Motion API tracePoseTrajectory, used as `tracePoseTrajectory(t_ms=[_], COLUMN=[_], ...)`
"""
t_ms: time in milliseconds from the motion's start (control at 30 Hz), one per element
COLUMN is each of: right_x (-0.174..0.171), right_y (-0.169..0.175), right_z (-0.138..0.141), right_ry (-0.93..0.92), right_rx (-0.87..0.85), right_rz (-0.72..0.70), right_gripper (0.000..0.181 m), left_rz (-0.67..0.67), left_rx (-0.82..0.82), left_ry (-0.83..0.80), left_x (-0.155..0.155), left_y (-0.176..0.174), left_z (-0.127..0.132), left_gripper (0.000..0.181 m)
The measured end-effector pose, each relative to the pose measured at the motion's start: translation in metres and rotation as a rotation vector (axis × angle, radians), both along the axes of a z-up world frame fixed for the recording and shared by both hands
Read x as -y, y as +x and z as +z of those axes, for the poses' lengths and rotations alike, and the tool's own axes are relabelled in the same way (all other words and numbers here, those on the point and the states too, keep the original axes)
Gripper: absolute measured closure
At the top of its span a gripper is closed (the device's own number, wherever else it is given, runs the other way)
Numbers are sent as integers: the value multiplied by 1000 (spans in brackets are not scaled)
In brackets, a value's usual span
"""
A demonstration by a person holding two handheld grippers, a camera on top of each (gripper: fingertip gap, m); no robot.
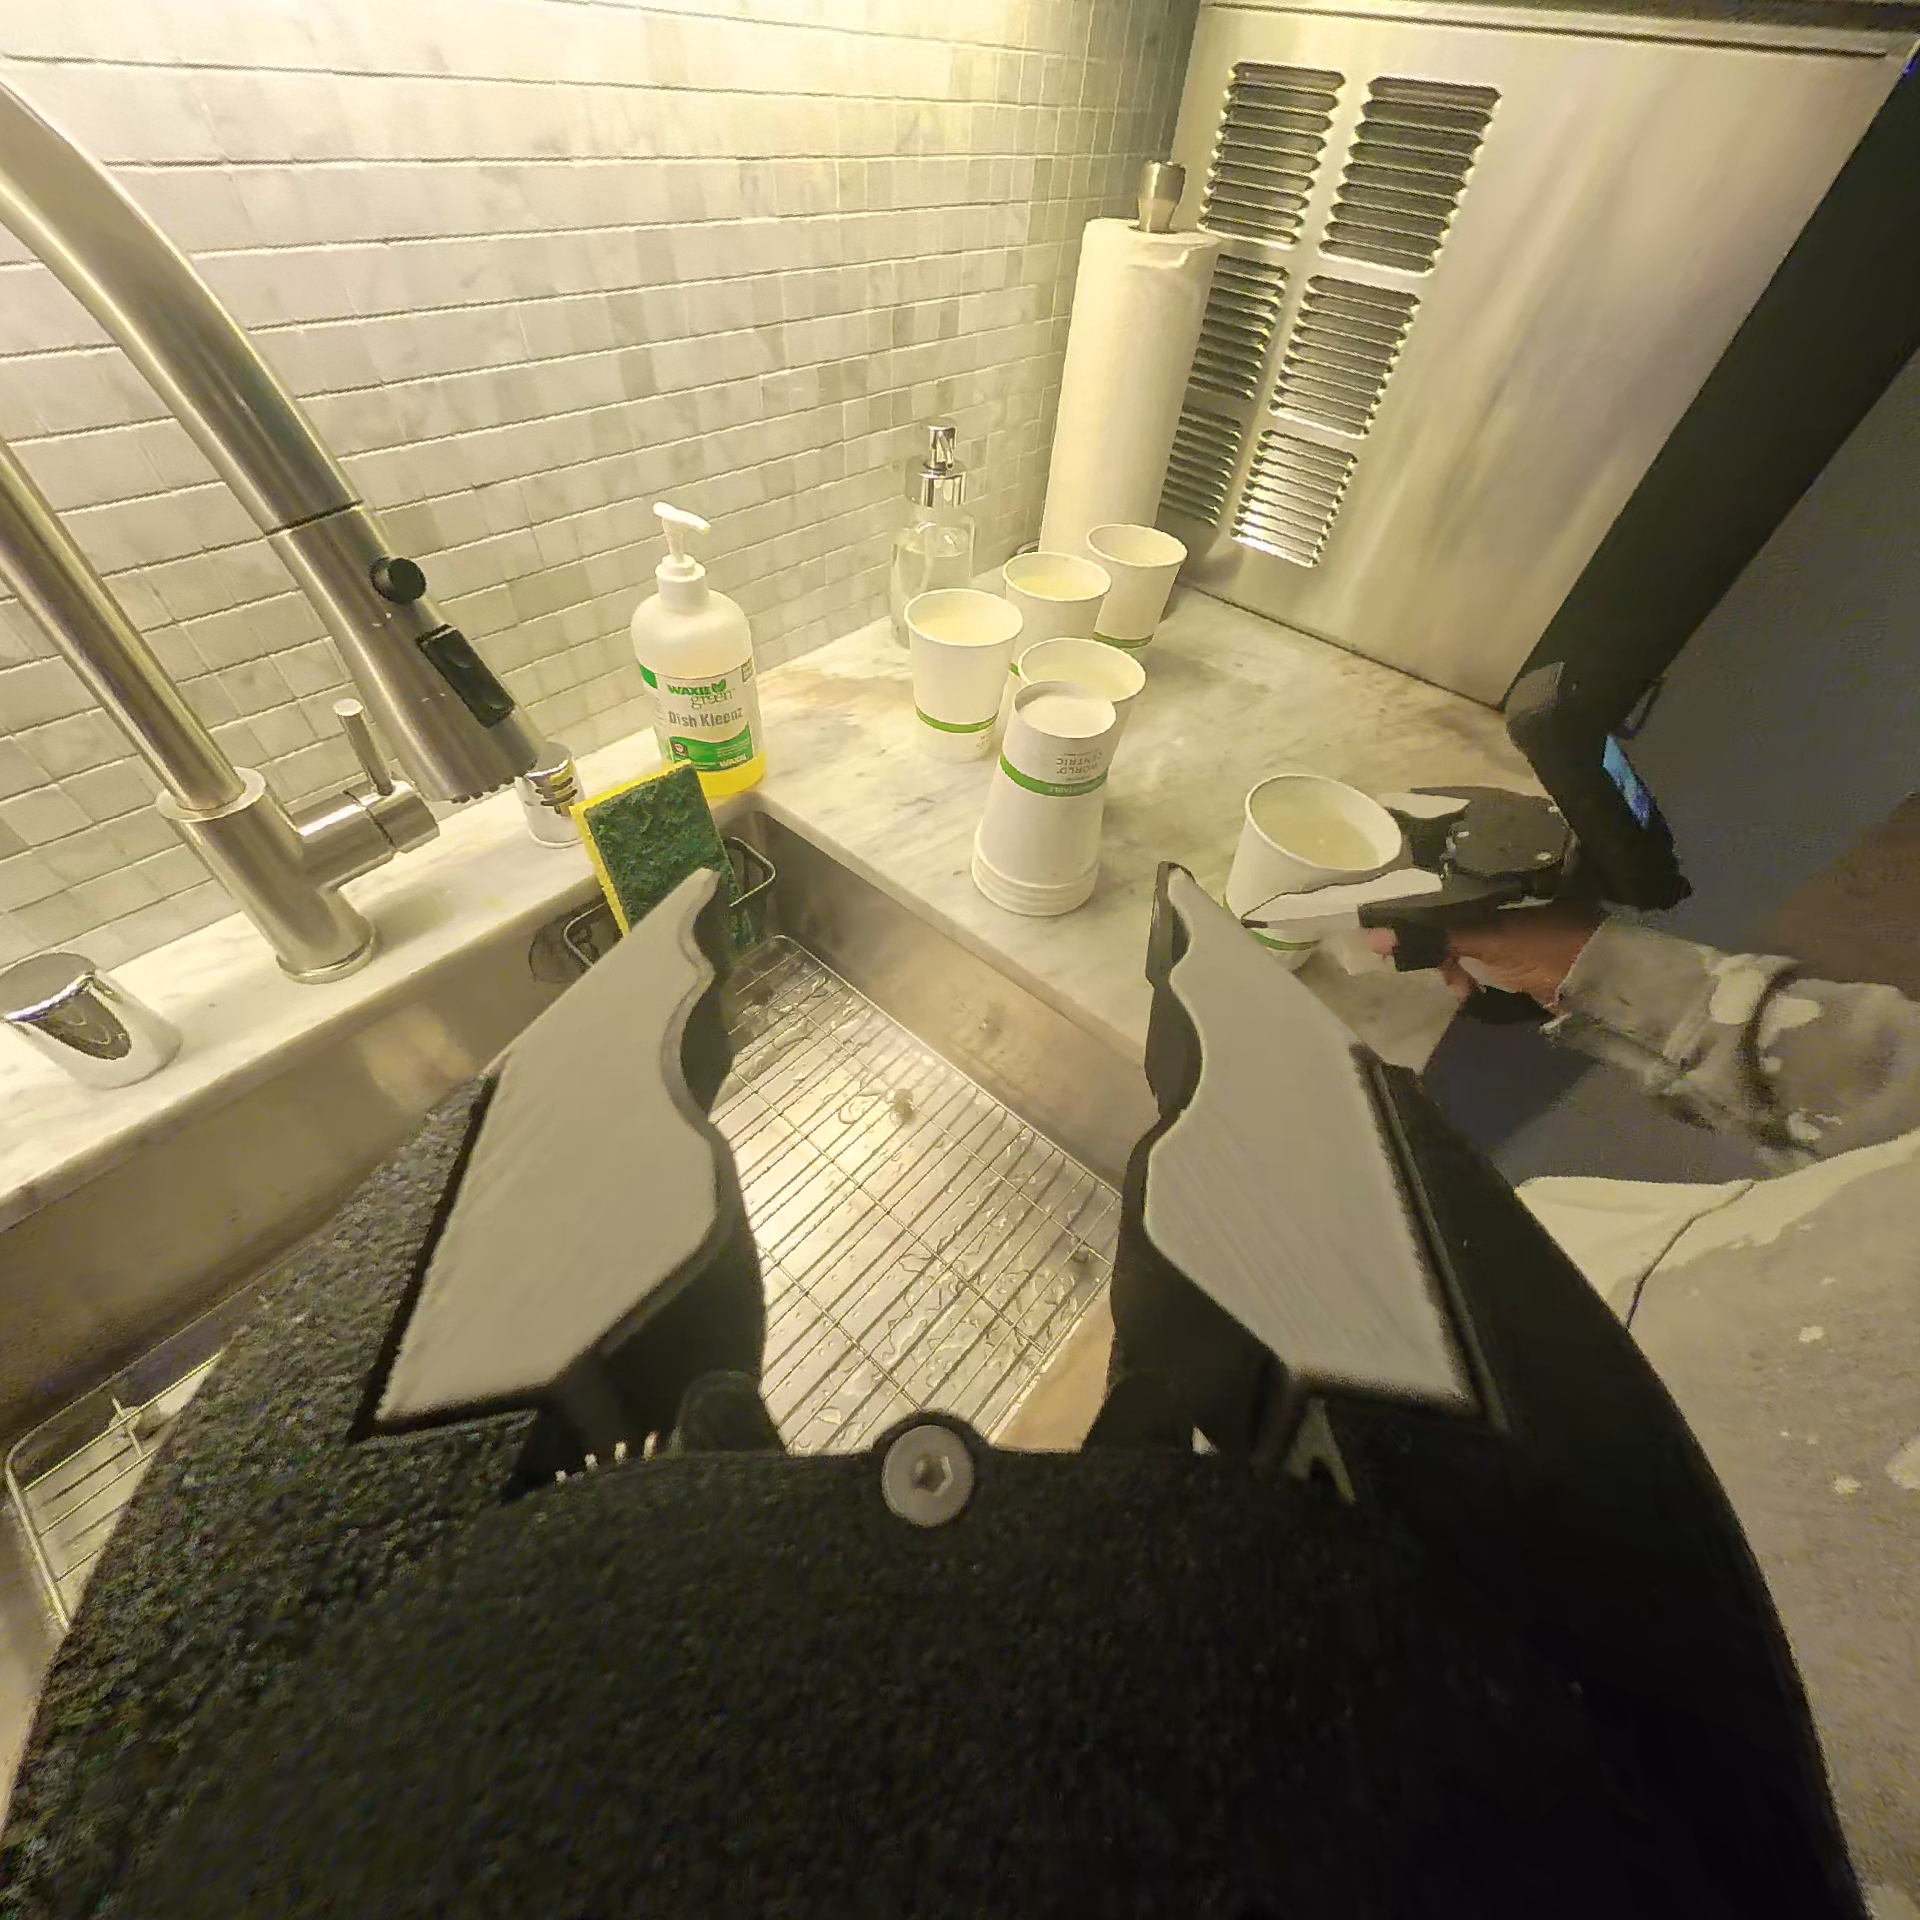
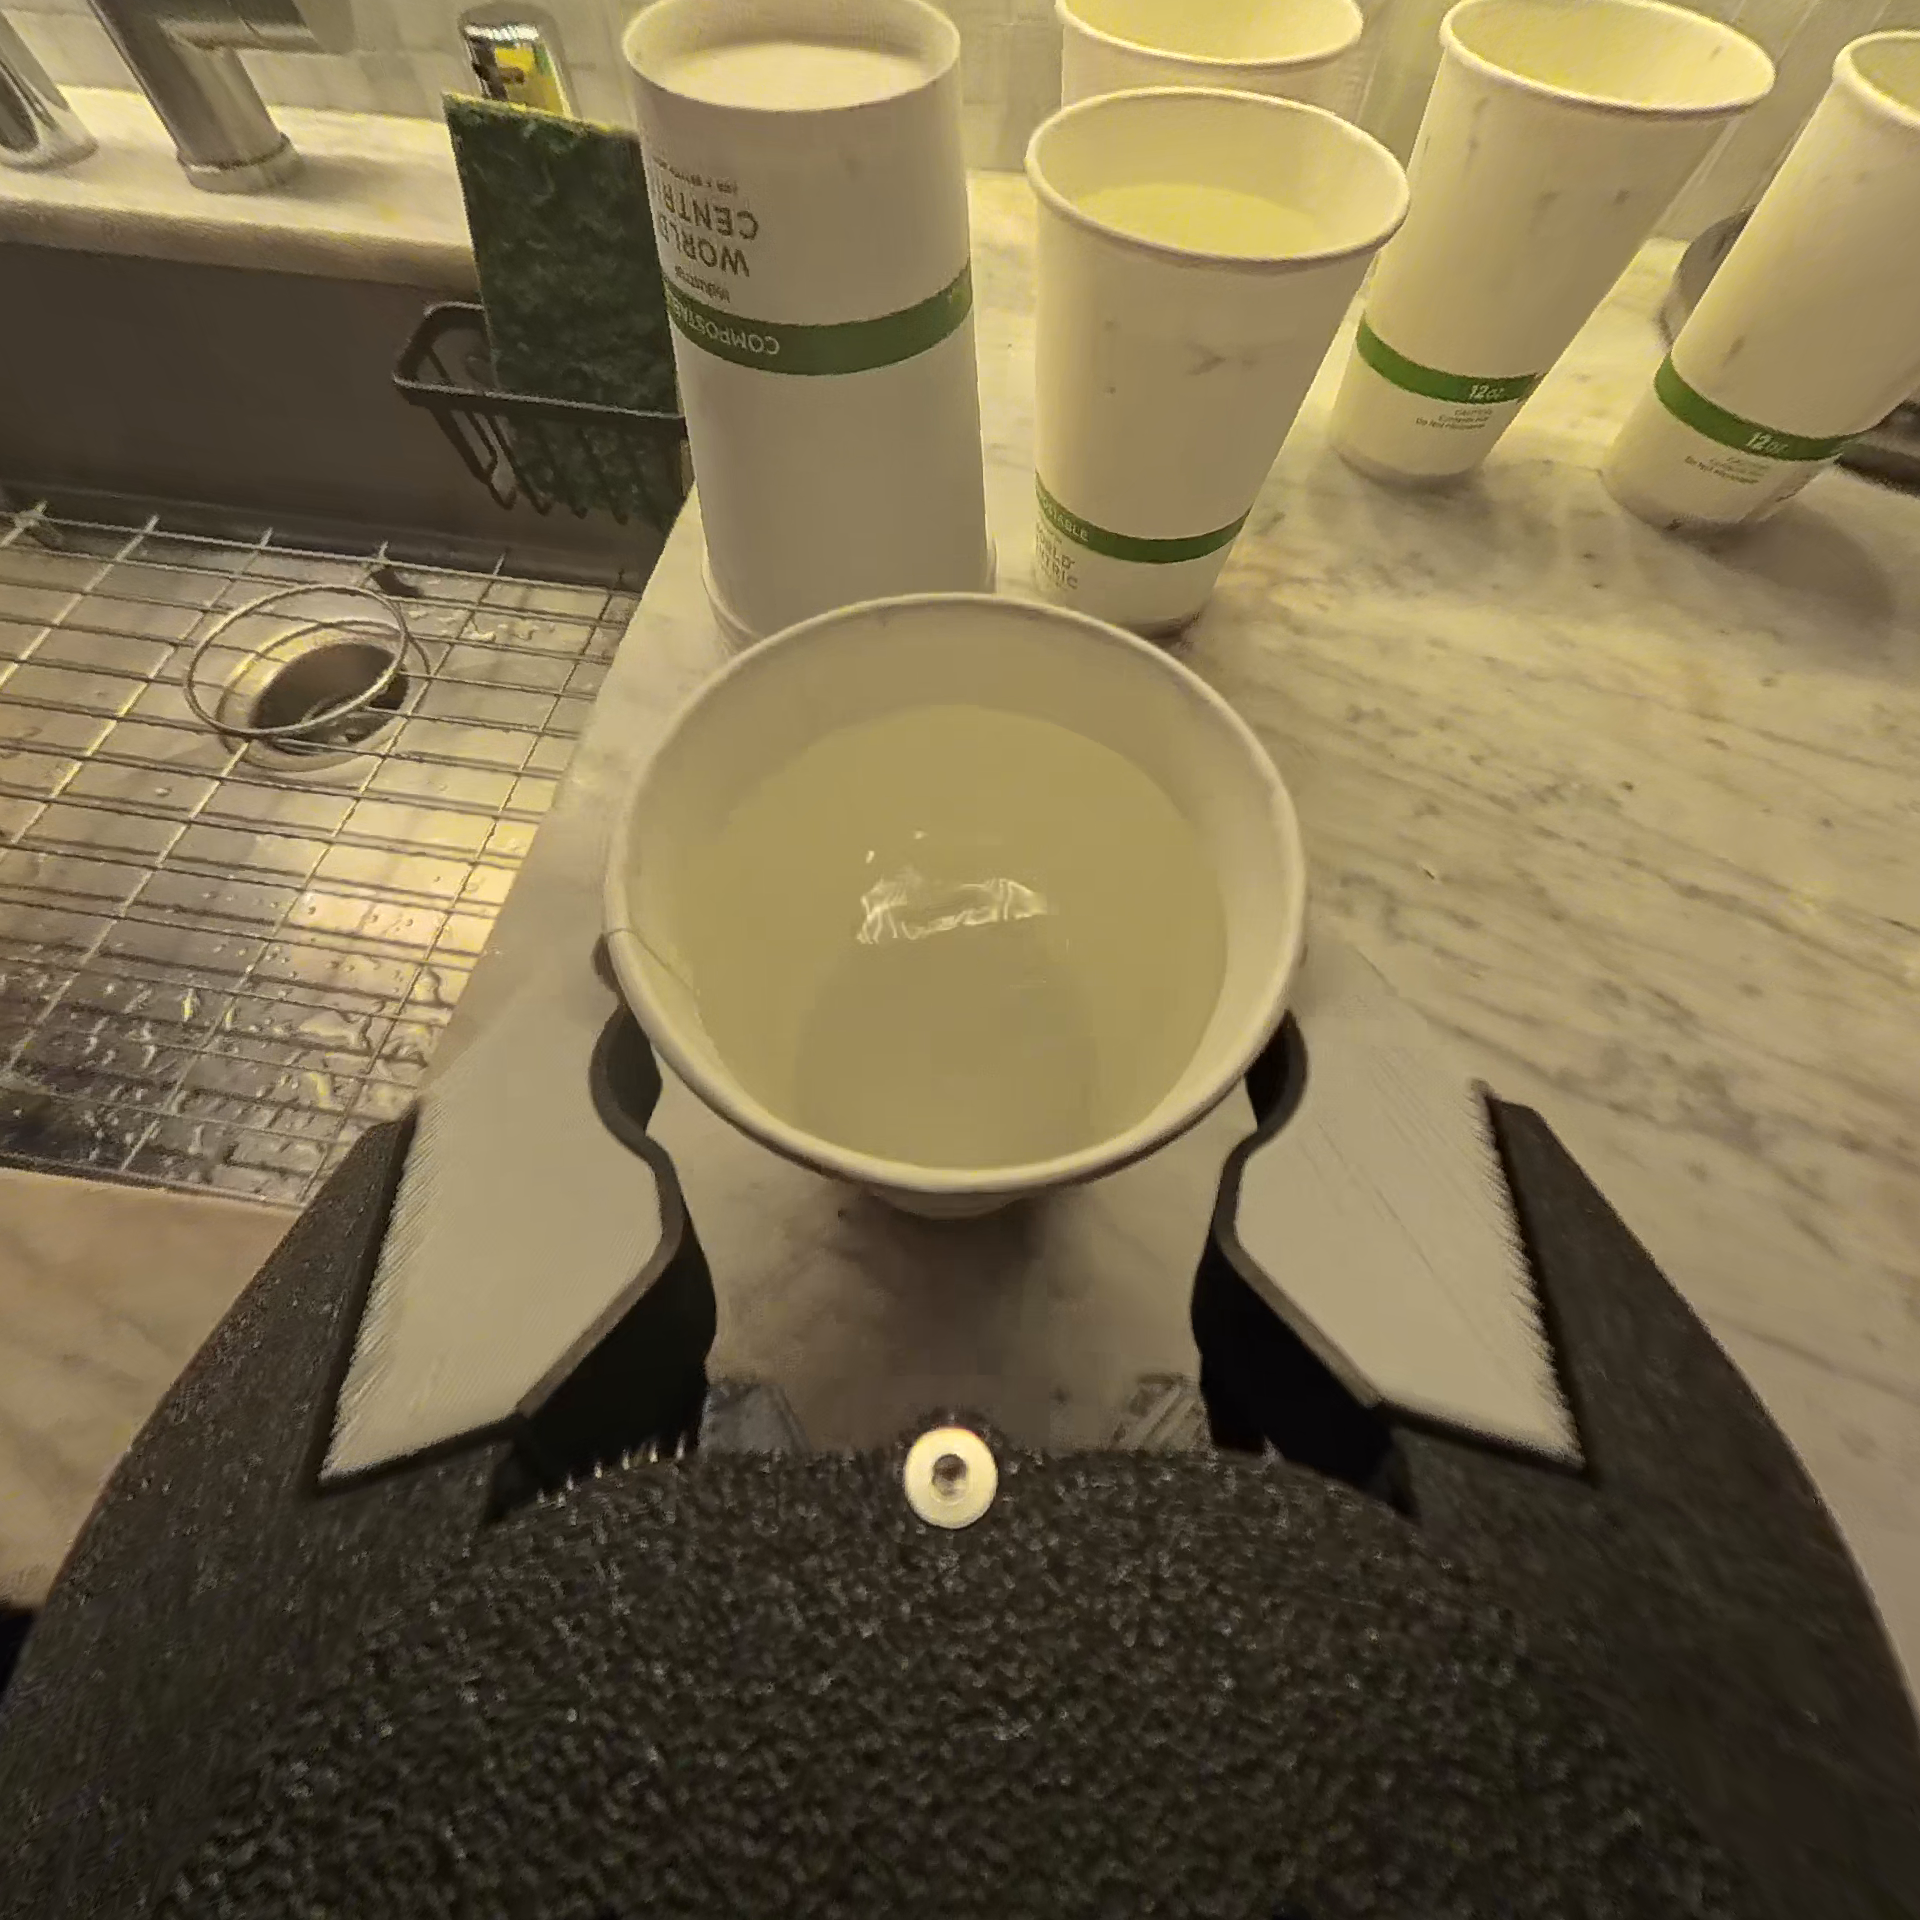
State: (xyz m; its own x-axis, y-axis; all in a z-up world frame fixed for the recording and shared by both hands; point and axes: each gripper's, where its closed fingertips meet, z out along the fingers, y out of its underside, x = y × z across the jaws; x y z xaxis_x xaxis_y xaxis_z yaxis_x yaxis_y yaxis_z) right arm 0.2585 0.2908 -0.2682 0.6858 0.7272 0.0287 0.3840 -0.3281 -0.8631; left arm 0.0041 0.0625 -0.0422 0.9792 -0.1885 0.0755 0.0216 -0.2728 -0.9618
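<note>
My right gripper [image 2: 951, 961] is shut on a white paper cup [image 2: 1231, 831] filled with pale liquid, one finger on each side of it just under the rim. The cup is at the marble counter's [image 2: 1558, 831] edge beside the sink; I cannot tell whether it is lifted. In the left wrist view the same cup [image 1: 1314, 831] and the right gripper [image 1: 1325, 904] show at the right, with a person's hand [image 1: 1507, 961] behind. My left gripper [image 1: 935, 883] is open and empty above the sink [image 1: 914, 1195].
A stack of upturned paper cups [image 1: 1044, 821] stands by the sink corner, with several upright filled cups [image 1: 961, 675] behind. A green sponge [image 1: 660, 842] sits in a caddy, beside a soap bottle [image 1: 696, 665]. A faucet [image 1: 239, 436] arches at left. A paper towel roll [image 1: 1122, 395] stands at the back. It is some 20 centimeters from my left tips to the faucet [image 1: 239, 436].
</note>
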Motion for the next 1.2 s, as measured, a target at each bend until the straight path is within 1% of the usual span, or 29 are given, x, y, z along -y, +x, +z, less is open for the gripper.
tracePoseTrajectory(t_ms=[200, 333, 500, 633, 700, 833, 1133, 1200], right_x=[4, 3, 5, 5, 4, 4, 2, 1], right_y=[4, 2, 3, 1, 0, -3, -3, -3], right_z=[-3, -6, -6, -3, -2, 1, 10, 13], right_ry=[-206, -239, -245, -217, -195, -152, -54, -45], right_rx=[193, 215, 241, 217, 203, 170, 46, 22], right_rz=[30, 29, 17, 17, 22, 27, 23, 22], right_gripper=[57, 55, 63, 76, 79, 81, 93, 94], left_rz=[1, 8, 24, 35, 40, 41, 29, 23], left_rx=[28, 44, 65, 70, 72, 70, 50, 48], left_ry=[14, 17, 20, 18, 17, 12, -2, -4], left_x=[3, 8, 16, 21, 23, 24, 22, 20], left_y=[-5, -10, -18, -25, -28, -32, -33, -32], left_z=[-4, -11, -17, -20, -21, -22, -21, -21], left_gripper=[101, 101, 103, 104, 104, 105, 105, 105])
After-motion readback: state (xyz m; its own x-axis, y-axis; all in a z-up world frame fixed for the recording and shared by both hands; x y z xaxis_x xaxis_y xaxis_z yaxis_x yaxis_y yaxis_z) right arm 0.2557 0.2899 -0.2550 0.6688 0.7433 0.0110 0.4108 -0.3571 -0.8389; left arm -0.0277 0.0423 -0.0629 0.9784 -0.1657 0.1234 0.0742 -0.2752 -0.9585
